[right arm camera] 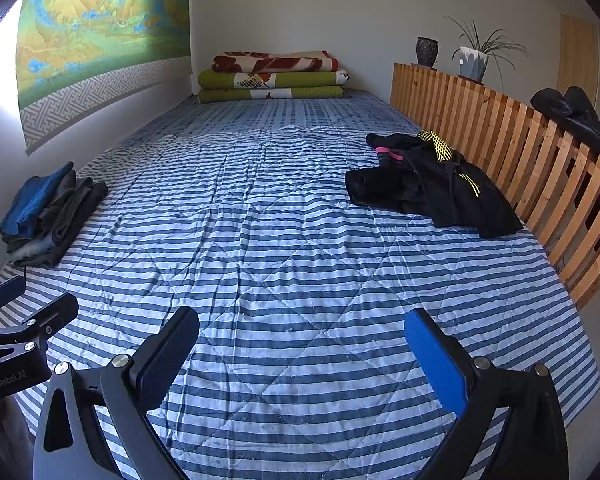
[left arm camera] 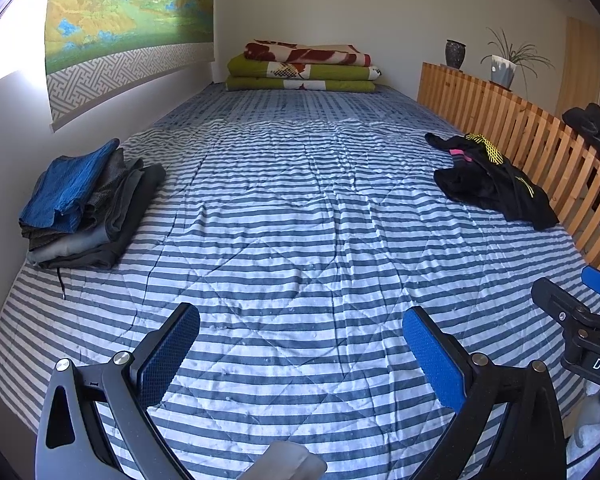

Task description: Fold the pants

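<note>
A crumpled heap of black pants (left arm camera: 496, 184) (right arm camera: 432, 188) with yellow and pink trim lies on the right side of the striped bed, close to the wooden rail. A stack of folded clothes (left arm camera: 88, 200) (right arm camera: 48, 216), blue on top, sits at the left edge by the wall. My left gripper (left arm camera: 300, 340) stands open over the near part of the bed, nothing between its fingers. My right gripper (right arm camera: 302, 340) is open too and empty. Each gripper shows at the edge of the other's view: the right one (left arm camera: 580, 308), the left one (right arm camera: 20, 320).
The blue-and-white striped quilt (left arm camera: 300, 208) (right arm camera: 292, 240) covers the bed. Folded blankets (left arm camera: 304, 68) (right arm camera: 274, 76) are stacked at the far end. A slatted wooden rail (left arm camera: 532, 136) (right arm camera: 520, 152) runs along the right, with a vase, a potted plant and a dark garment on it.
</note>
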Motion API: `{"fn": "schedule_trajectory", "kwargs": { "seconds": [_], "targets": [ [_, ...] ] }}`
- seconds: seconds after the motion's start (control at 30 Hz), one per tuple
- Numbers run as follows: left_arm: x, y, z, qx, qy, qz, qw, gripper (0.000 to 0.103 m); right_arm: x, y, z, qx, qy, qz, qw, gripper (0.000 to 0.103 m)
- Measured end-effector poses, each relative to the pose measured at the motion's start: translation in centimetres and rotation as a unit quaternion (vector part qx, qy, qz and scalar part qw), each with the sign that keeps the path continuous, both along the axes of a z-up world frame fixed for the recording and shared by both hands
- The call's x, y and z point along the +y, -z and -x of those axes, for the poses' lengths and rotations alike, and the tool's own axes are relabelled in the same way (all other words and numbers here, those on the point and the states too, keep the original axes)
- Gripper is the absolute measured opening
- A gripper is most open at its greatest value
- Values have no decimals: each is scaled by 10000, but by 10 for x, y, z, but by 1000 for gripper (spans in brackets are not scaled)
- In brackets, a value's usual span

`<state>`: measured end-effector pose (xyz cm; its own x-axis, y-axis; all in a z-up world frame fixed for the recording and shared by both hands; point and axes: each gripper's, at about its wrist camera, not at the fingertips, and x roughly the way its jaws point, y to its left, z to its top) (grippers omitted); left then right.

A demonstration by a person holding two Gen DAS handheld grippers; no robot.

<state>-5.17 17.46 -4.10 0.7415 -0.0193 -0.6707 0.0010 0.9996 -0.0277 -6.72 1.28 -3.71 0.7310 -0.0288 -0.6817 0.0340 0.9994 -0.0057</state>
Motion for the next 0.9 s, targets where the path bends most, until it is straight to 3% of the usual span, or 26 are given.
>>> {"fn": "schedule_trajectory", "kwargs": {
  "seconds": [0.9],
  "targets": [
    [-3, 1, -3, 8, -3, -46, 10000, 103, 1, 3, -2, 41, 12, -25, 10000, 101]
  ]
}}
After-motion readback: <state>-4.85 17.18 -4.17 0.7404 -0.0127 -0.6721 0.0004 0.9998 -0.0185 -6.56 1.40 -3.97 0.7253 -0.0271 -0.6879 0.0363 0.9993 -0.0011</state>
